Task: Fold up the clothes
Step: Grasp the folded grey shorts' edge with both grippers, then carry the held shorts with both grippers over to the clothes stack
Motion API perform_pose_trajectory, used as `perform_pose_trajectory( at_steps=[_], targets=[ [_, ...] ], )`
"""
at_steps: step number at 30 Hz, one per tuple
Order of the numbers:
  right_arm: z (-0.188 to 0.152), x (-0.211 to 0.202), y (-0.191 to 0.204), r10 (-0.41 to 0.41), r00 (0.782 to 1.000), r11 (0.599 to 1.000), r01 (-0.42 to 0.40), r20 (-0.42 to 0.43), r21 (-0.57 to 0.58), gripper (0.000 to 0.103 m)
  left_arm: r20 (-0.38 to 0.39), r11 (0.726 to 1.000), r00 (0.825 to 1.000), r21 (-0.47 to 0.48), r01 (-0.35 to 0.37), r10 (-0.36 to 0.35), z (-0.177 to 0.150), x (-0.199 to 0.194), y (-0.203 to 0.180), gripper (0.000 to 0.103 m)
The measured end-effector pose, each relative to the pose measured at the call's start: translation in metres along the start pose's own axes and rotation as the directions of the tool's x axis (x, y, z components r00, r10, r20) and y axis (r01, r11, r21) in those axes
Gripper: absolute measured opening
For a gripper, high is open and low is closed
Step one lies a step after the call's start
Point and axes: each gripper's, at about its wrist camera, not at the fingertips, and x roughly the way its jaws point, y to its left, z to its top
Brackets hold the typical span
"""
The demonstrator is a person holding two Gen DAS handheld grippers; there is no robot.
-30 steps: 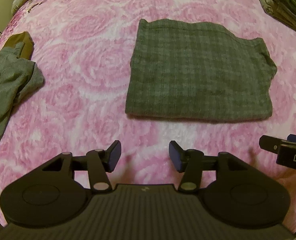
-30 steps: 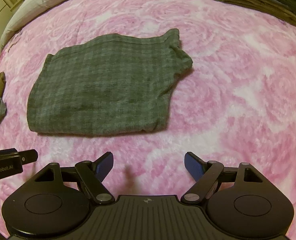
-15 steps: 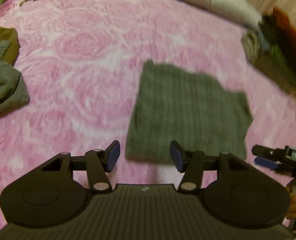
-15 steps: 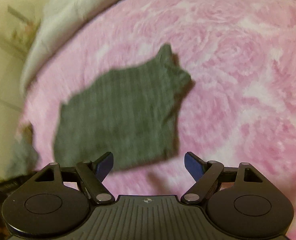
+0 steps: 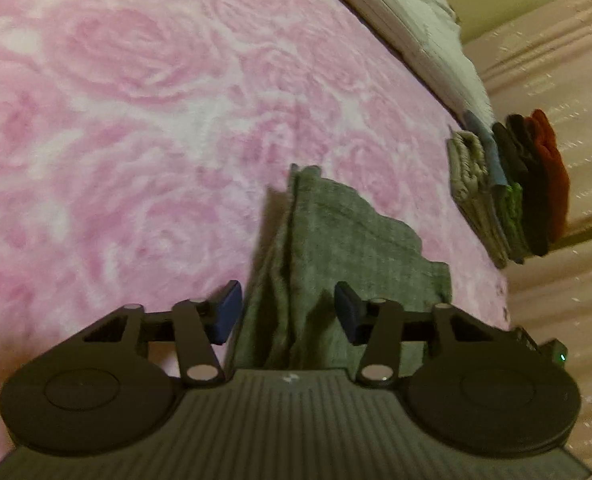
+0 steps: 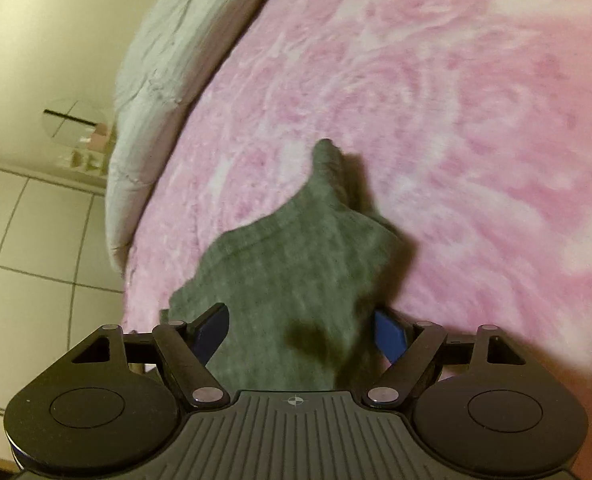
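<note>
Both tools now down at the folded grey garment [image 5: 347, 240], its edges between closing jaws

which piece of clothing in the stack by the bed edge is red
The outermost one, the rust-red folded garment, at the end of the stack farthest from the pink rose-patterned blanket; beside it are black, green, blue and beige pieces.

A folded cloth [image 5: 347, 236] lies on the bed [image 5: 136, 120]. To its right, a stack of folded clothes [image 5: 507, 188] sits near the bed's edge, and a pillow [image 5: 407, 12] lies beyond.
</note>
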Motion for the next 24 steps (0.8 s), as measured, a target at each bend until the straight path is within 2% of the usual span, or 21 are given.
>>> perform_pose_trajectory(
  at_steps=[1,6,8,12,13,14,15,17,21,24],
  targets=[
    [0.003,0.005,0.001,0.015,1.0,1.0,-0.015,-0.008,-0.008,0.072,-0.005,1.0,1.0,0.004,0.016,-0.015,0.003,0.005,0.001,0.042],
    [0.01,0.03,0.006,0.092,0.994,0.994,-0.095,-0.058,-0.061,0.07,-0.029,0.995,0.994,0.002,0.102,-0.102,0.015,0.024,0.007,0.042],
    [0.013,0.04,0.007,0.105,0.992,0.992,-0.109,-0.07,-0.064,0.055,-0.039,0.991,0.991,-0.005,0.13,-0.131,0.02,0.03,0.009,0.036],
    [0.017,0.059,0.011,0.129,0.988,0.988,-0.136,-0.085,-0.07,0.048,-0.065,0.988,0.986,0.005,0.156,-0.156,0.027,0.042,0.01,0.029],
    [0.017,0.063,0.012,0.127,0.988,0.988,-0.133,-0.09,-0.074,0.037,-0.07,0.987,0.985,0.011,0.159,-0.158,0.028,0.044,0.01,0.026],
    [0.016,0.068,0.013,0.118,0.988,0.989,-0.126,-0.098,-0.076,0.021,-0.075,0.987,0.984,0.017,0.161,-0.16,0.029,0.047,0.01,0.019],
    [0.015,0.073,0.014,0.109,0.988,0.99,-0.118,-0.106,-0.076,0.016,-0.075,0.986,0.984,0.022,0.165,-0.163,0.029,0.046,0.009,0.015],
    [0.011,0.071,0.016,0.1,0.991,0.991,-0.107,-0.09,-0.083,0.012,-0.075,0.985,0.983,0.03,0.173,-0.17,0.029,0.046,0.006,0.01],
    [0.004,0.05,0.025,0.107,0.994,0.99,-0.11,-0.038,-0.092,0.01,-0.052,0.981,0.981,0.052,0.189,-0.187,0.028,0.036,-0.008,0.008],
    [0.001,0.02,0.036,0.134,0.991,0.984,-0.133,0.002,-0.118,0.01,-0.021,0.974,0.976,0.075,0.216,-0.215,0.027,0.023,-0.035,0.008]
  ],
)
